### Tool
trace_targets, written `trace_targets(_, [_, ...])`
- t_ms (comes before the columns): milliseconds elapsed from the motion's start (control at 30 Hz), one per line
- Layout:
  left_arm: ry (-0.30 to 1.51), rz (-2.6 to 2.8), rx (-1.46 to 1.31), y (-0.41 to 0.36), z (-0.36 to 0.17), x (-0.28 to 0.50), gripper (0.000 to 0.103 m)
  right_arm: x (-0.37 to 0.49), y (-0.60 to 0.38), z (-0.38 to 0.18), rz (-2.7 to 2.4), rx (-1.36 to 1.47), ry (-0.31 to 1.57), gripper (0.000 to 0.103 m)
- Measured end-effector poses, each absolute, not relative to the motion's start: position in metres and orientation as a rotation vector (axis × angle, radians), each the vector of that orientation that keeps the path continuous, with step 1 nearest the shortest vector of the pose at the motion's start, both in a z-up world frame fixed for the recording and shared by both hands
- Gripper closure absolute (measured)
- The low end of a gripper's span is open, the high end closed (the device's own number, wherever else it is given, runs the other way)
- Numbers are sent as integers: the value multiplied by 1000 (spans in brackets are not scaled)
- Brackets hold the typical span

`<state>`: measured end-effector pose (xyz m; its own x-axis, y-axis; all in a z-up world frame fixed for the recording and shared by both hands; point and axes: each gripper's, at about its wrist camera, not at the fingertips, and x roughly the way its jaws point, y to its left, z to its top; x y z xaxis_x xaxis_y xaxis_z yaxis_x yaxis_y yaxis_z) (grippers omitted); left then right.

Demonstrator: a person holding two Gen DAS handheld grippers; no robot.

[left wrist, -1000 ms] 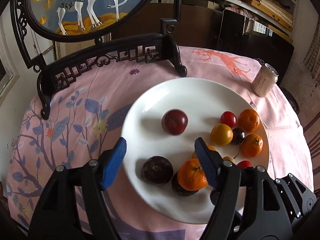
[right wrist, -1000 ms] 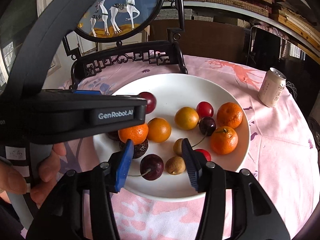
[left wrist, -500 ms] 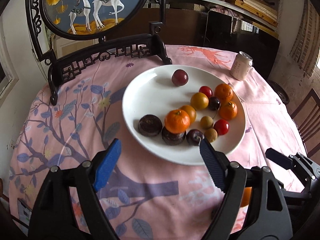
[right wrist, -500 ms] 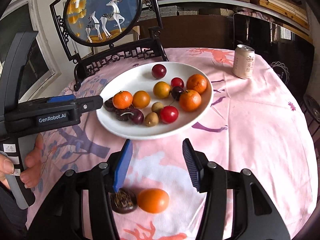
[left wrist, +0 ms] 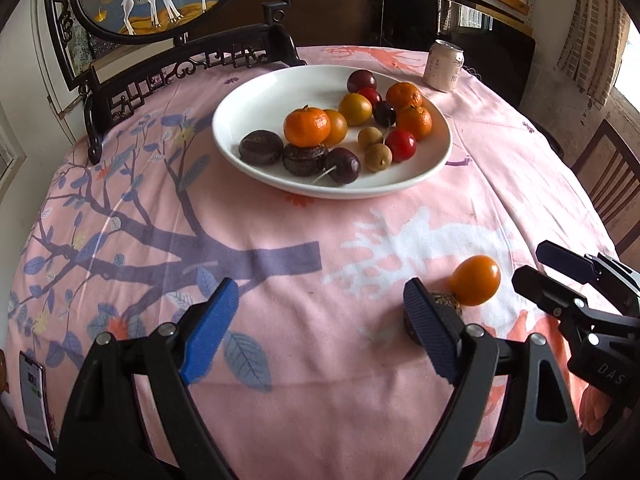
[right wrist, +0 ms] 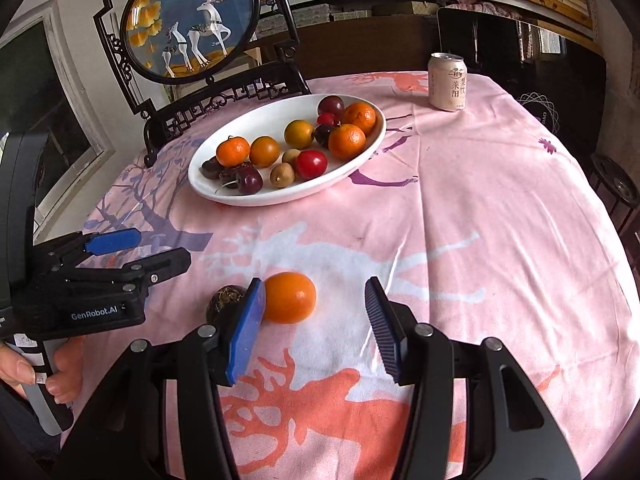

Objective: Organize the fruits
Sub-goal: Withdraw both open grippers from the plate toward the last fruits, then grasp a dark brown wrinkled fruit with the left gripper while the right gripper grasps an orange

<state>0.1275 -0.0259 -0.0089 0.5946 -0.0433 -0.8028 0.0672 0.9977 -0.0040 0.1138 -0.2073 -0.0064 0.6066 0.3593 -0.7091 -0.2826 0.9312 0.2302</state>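
Left gripper (left wrist: 316, 330): jaws opening, nothing between them, over the table's near edge. Right gripper (right wrist: 316, 320): jaws apart, empty. Orange fruit (right wrist: 289, 297) and dark fruit (right wrist: 224, 300): touching, on tablecloth (right wrist: 480, 220) near that edge. Plate (right wrist: 280, 116) of fruit: far side.

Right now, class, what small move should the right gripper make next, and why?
Probably ease the right gripper forward around the orange fruit and close: it lies on the tablecloth off the white plate, just ahead of the open, empty jaws.
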Motion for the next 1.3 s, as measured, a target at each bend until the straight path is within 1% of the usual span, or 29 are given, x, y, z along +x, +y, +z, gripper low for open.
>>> trace_targets(333, [963,-106,70,-46,-23,110,17,108,-210,-11,385,84,810,51])
trace_targets(500, [973,-124,74,-57,-27,108,17,112,-214,-19,360,73,848,51])
trace_targets(800, [1003,-161,76,-69,-37,114,16,114,-221,-22,331,84,876,51])
trace_targets(1033, [1020,-175,106,-79,-48,128,18,111,-221,-19,332,77,862,51])
trace_targets(1067, [1015,-174,113,-80,-48,129,19,111,-221,-18,332,77,861,51])
trace_targets(1133, [1000,-184,115,-82,-47,129,26,111,-221,-18,331,77,862,51])
trace_targets(1167, [990,-192,118,-83,-47,129,35,111,-221,-19,330,76,863,51])
trace_targets(1200, [981,-198,123,-83,-46,128,40,111,-221,-19,328,74,866,51])
trace_targets(1233, [975,-206,126,-84,-45,127,49,111,-221,-19,327,71,866,51])
trace_targets(1267, [973,-212,126,-83,-44,126,55,111,-220,-19,328,68,866,51])
trace_targets(1300, [974,-216,122,-82,-44,125,57,110,-220,-19,329,65,865,51])
